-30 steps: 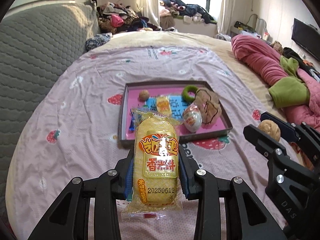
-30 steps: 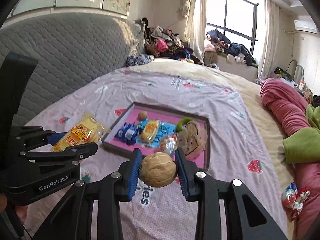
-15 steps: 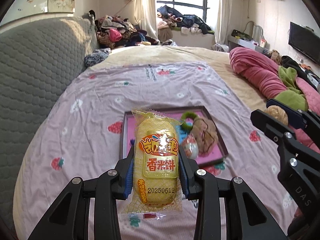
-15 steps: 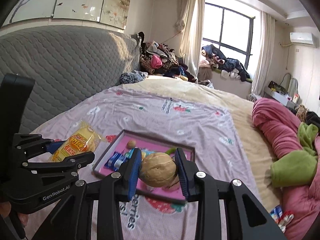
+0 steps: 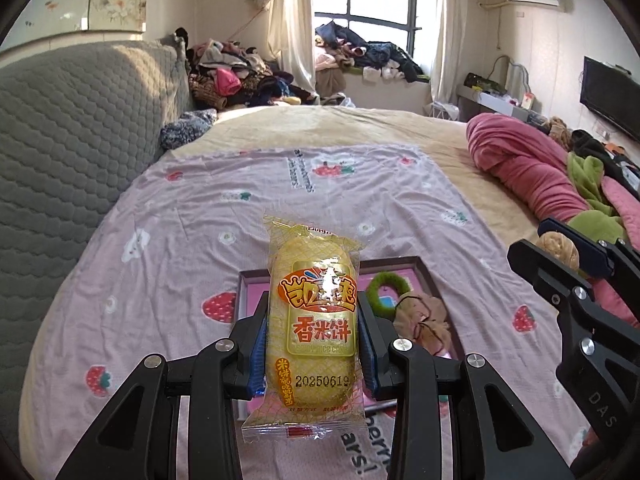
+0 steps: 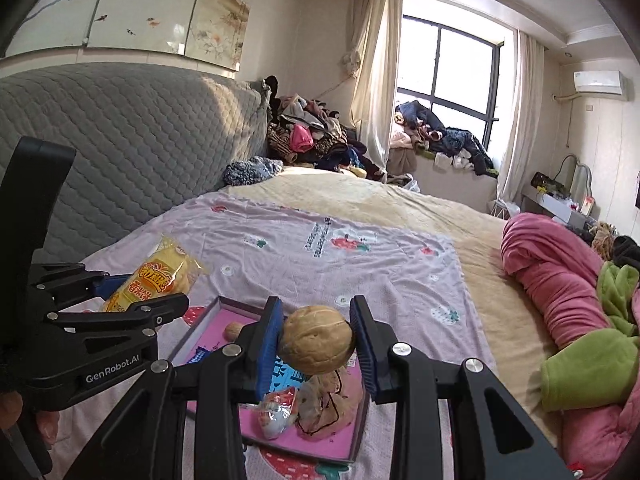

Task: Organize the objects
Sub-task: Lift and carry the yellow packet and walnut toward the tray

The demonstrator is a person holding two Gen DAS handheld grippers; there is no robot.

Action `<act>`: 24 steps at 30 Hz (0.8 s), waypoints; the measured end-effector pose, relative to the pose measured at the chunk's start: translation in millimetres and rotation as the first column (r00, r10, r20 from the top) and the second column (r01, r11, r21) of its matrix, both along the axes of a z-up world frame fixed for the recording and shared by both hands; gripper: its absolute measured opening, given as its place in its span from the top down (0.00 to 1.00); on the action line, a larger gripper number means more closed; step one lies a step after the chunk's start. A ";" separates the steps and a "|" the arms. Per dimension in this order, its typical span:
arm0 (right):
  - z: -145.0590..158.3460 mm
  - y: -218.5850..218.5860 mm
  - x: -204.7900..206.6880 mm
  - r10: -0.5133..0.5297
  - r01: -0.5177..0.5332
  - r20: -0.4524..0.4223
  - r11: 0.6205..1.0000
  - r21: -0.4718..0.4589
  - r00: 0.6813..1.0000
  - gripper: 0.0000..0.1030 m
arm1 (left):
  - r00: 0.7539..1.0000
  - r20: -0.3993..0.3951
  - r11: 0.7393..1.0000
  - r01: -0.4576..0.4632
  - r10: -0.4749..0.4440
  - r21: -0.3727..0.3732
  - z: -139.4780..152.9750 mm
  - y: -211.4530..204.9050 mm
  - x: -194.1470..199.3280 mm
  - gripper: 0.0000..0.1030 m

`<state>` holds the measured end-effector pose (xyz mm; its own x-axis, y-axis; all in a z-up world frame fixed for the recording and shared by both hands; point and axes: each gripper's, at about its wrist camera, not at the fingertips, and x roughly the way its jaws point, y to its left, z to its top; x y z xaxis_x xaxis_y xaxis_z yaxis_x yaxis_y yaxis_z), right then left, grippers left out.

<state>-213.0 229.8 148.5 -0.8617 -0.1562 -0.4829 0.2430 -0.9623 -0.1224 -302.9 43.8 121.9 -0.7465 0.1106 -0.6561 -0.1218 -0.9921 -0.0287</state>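
My left gripper (image 5: 312, 344) is shut on a yellow rice-cake packet (image 5: 314, 328), held upright above the tray (image 5: 424, 276); the same packet (image 6: 158, 280) and left gripper (image 6: 120, 304) show at the left of the right wrist view. My right gripper (image 6: 316, 340) is shut on a walnut (image 6: 318, 340), also seen as the walnut (image 5: 558, 246) at the right edge of the left wrist view. Below both lies the pink-floored tray (image 6: 208, 316) with a small nut (image 6: 233, 331), a green ring (image 5: 386, 288), a tan pouch (image 6: 328, 404), a wrapped sweet (image 6: 276, 412) and blue packets.
The tray rests on a lilac strawberry-print sheet (image 5: 360, 200) over a beige bed. A grey quilted headboard (image 5: 72, 128) runs along the left. A pink and green quilt (image 6: 560, 292) is heaped at the right. Clothes are piled by the window (image 6: 440, 136).
Both grippers have lifted and drawn back from the tray with packet and walnut still gripped. The tray now sits lower and smaller in both views, and more of the room shows.
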 end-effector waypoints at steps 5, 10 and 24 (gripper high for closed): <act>-47.2 5.1 -20.9 -0.009 0.009 0.065 1.000 -0.005 0.998 0.66 | 0.998 0.057 1.000 0.009 -0.009 0.009 -49.3 4.4 -17.9 0.62; -95.8 13.3 -35.8 -0.023 0.024 0.141 1.000 -0.002 0.990 0.66 | 0.995 0.099 1.000 0.021 -0.020 -0.007 -96.9 12.5 -28.3 0.62; -153.3 15.2 -55.8 -0.024 0.022 0.206 1.000 0.013 0.978 0.66 | 0.987 0.153 0.998 0.056 -0.057 0.010 -163.9 24.3 -42.2 0.62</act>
